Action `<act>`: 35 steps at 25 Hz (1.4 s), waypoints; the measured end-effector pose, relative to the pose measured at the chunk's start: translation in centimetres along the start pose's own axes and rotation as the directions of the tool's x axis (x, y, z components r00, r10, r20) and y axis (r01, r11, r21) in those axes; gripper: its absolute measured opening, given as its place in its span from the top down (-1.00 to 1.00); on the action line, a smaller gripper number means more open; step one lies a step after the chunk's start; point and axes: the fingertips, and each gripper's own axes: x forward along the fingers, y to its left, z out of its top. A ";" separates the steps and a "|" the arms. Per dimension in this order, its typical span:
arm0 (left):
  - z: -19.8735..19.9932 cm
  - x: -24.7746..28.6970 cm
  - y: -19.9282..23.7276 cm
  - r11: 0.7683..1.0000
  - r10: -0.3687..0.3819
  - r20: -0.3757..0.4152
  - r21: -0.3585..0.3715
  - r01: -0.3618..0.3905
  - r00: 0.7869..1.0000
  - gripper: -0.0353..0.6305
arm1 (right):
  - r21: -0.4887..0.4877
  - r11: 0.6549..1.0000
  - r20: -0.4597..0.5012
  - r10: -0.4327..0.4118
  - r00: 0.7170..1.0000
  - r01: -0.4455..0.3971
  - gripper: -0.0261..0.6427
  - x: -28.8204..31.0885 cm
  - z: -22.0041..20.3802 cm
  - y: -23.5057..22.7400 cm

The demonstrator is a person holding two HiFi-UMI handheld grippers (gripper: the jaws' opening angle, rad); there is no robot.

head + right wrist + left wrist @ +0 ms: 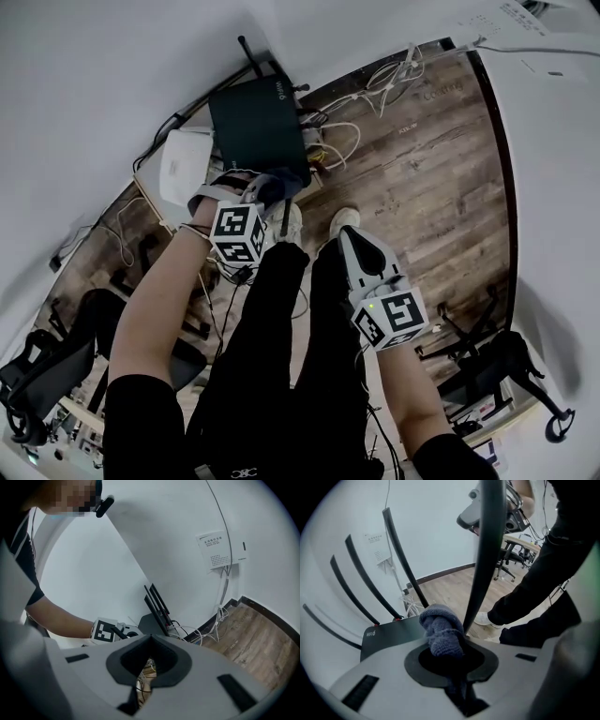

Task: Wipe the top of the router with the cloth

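Note:
The black router (255, 120) stands by the wall with its antennas (401, 559) up; it bears a "WiFi6" mark. My left gripper (266, 193) is at the router's near edge, shut on a bunched blue-grey knitted cloth (439, 631). The cloth (278, 187) rests against the router's top (391, 632), and one antenna (487, 550) rises close in front. My right gripper (345, 234) hangs over the person's legs, away from the router, with its jaws together and nothing between them. In the right gripper view, the router (151, 620) is far ahead of that gripper (151, 639).
A white box (183, 164) lies left of the router. White and black cables (352, 122) tangle behind it on the wooden floor (422, 178). A white wall box (213, 549) hangs above. Office chairs (506, 366) stand at right and left. The person's shoes (343, 219) are near the router.

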 end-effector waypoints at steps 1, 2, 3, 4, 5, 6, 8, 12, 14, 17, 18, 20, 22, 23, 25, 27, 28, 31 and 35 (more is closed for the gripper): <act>0.1 0.1 0.2 1.000 -0.004 -0.005 0.030 0.004 1.000 0.72 | 0.000 1.000 0.000 -0.003 1.000 0.003 0.92 -0.1 0.0 -0.2; 0.0 0.1 0.3 0.998 -0.008 -0.012 0.068 0.009 1.000 0.72 | 0.001 1.000 0.003 -0.006 1.000 0.006 0.92 -0.1 0.1 -0.3; 0.0 0.1 0.5 0.994 -0.010 -0.020 0.112 0.012 1.000 0.72 | 0.002 1.000 0.006 -0.008 1.000 0.008 0.92 -0.2 0.1 -0.5; -0.1 0.2 0.6 0.988 -0.012 -0.028 0.155 0.016 1.000 0.72 | 0.004 1.000 0.008 -0.012 1.000 0.012 0.92 -0.3 0.2 -0.7; -0.1 0.2 0.7 0.981 -0.017 -0.035 0.191 0.023 0.999 0.72 | 0.007 1.000 0.010 -0.017 1.000 0.017 0.92 -0.4 0.3 -0.8; -0.1 0.3 0.8 0.975 -0.026 -0.041 0.218 0.034 0.999 0.72 | 0.012 1.000 0.012 -0.022 1.000 0.022 0.92 -0.4 0.3 -1.0; 0.1 0.4 0.9 0.967 -0.047 -0.046 0.248 0.057 0.998 0.72 | 0.030 0.999 0.016 -0.032 0.999 0.032 0.92 -0.6 0.3 -1.5; 0.1 0.5 1.7 0.966 -0.069 -0.044 0.245 0.078 0.997 0.72 | 0.072 0.997 0.024 -0.039 0.999 0.037 0.92 -0.8 0.1 -2.0; 0.1 0.5 2.4 0.973 -0.070 -0.045 0.218 0.079 0.997 0.72 | 0.079 0.996 0.025 -0.042 0.999 0.039 0.92 -0.9 0.0 -2.2; 0.2 0.8 4.1 0.988 -0.046 -0.049 0.142 0.053 0.998 0.72 | 0.098 0.994 0.014 -0.057 0.998 0.056 0.92 -1.0 -0.2 -2.7; 0.2 0.8 4.9 0.993 -0.036 -0.051 0.106 0.042 0.998 0.72 | 0.106 0.993 0.013 -0.062 0.998 0.060 0.92 -1.1 -0.3 -2.9; -0.1 0.9 6.3 0.999 -0.015 -0.055 0.030 0.017 0.998 0.72 | 0.116 0.991 0.013 -0.069 0.998 0.067 0.92 -1.1 -0.3 -3.1; -0.3 0.9 7.7 0.999 0.002 -0.054 -0.038 -0.004 0.999 0.72 | 0.118 0.990 0.012 -0.073 0.997 0.071 0.92 -1.1 -0.2 -3.2; -0.5 0.9 8.4 0.997 0.007 -0.051 -0.072 -0.011 0.999 0.72 | 0.118 0.990 0.012 -0.075 0.997 0.073 0.92 -1.1 -0.2 -3.2; -0.7 0.9 9.7 0.987 0.017 -0.035 -0.161 -0.022 0.999 0.72 | 0.123 0.989 0.008 -0.081 0.997 0.080 0.92 -1.1 -0.1 -3.2; -1.1 0.9 11.1 0.959 0.023 -0.010 -0.283 -0.025 1.000 0.72 | 0.142 0.986 0.005 -0.088 0.996 0.086 0.92 -1.1 -0.1 -3.4; -1.3 0.9 11.8 0.940 0.028 0.001 -0.341 -0.026 1.000 0.72 | 0.153 0.984 0.005 -0.091 0.996 0.089 0.92 -1.2 -0.2 -3.6; -1.7 0.9 13.8 0.888 0.058 0.002 -0.457 -0.050 0.998 0.72 | 0.173 0.980 0.002 -0.103 0.995 0.101 0.92 -1.5 -0.6 -4.2; -2.3 1.0 16.9 0.864 0.134 -0.052 -0.483 -0.143 0.990 0.72 | 0.168 0.979 0.002 -0.118 0.993 0.116 0.92 -1.6 -0.6 -4.8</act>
